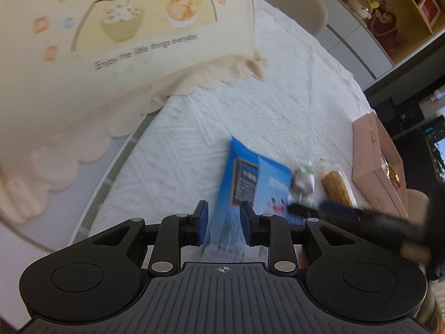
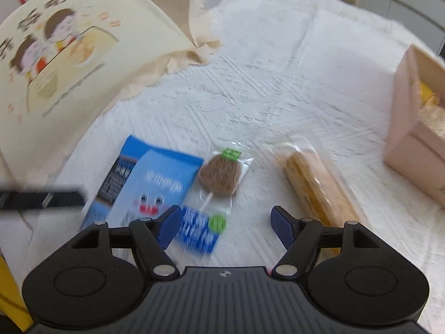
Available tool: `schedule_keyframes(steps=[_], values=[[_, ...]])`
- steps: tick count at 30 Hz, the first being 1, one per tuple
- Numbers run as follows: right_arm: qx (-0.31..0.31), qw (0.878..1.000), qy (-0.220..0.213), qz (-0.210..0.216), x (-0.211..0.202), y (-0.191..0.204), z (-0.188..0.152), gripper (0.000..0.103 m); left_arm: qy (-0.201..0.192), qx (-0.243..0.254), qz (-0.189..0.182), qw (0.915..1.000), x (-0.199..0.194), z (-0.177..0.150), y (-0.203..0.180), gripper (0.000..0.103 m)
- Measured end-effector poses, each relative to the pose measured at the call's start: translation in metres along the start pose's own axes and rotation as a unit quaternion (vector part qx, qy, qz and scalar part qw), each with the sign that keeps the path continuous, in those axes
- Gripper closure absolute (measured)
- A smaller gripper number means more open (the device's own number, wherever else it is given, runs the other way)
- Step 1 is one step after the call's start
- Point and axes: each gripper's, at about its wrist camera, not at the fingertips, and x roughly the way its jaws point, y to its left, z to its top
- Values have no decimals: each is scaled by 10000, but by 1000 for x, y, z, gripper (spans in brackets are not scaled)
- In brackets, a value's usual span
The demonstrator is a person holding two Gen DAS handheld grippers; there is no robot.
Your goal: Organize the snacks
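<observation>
**Snacks on worktop, both grippers hovering**

Left gripper (image 1: 224, 222): fingers apart, blue packet (image 1: 244, 183) seen between them, contact can't be told. Right gripper (image 2: 225, 226): fingers spread wide, nothing held. Lollipop (image 2: 219, 178) lies beside packet, wrapped biscuit (image 2: 314, 183) near pink box (image 2: 400, 139).

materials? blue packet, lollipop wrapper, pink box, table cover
Blue packet: printed plastic film, probably; flat and thin, glossy print.
Lollipop wrapper: clear film; brown candy and stick show through.
Pink box: looks like matte cardboard; flat walls, crisp edges.
Table cover: white textile, woven or quilted; raised ridged pattern, soft wrinkles.
</observation>
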Motion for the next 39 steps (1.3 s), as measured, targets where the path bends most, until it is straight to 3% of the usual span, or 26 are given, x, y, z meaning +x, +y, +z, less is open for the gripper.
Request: schedule_keyframes(steps=[3,5,7,8,16,19,20,22,26,30,31,33,35,39], values=[[-82,9997,-132,-181,7,8,14,31,201,138,-79,9997,-6,-12,-5,74],[-125,9996,-177,-188,8,12,18,36,425,296,-260,9983,-5,-21,-12,74],[-204,9997,-116,-39,6,16,17,62,687,533,-409,9954,1,-30,-23,74],[-217,9997,-67,24,5,17,16,67,797,629,-476,9937,4,-33,-28,74],[486,9980,-210,342,-54,-19,-16,67,1418,1173,-891,9789,38,-50,-71,74],[764,9961,-446,55,-84,-41,-31,68,1487,1291,-937,9759,52,-48,-85,74],[853,9950,-513,-47,-92,-48,-38,77,1494,1316,-940,9755,56,-46,-91,74],[1050,9923,-599,-260,-109,-62,-51,84,1501,1383,-980,9740,64,-46,-102,74],[1476,9832,-831,-680,-133,-88,-77,84,1460,1550,-995,9720,75,-42,-124,74],[1779,9766,-672,-1009,-135,-112,-100,84,1111,1829,-958,9721,73,-36,-145,74],[1830,9761,-600,-1010,-134,-114,-106,83,1028,1871,-982,9720,71,-34,-148,74],[1963,9764,-437,-785,-130,-114,-116,66,902,1880,-1026,9726,72,-29,-154,74],[2146,9753,-410,-317,-125,-110,-124,29,836,1777,-1011,9753,72,-23,-154,74],[2040,9781,-261,317,-104,-85,-117,26,653,1684,-966,9788,64,-14,-151,74]])
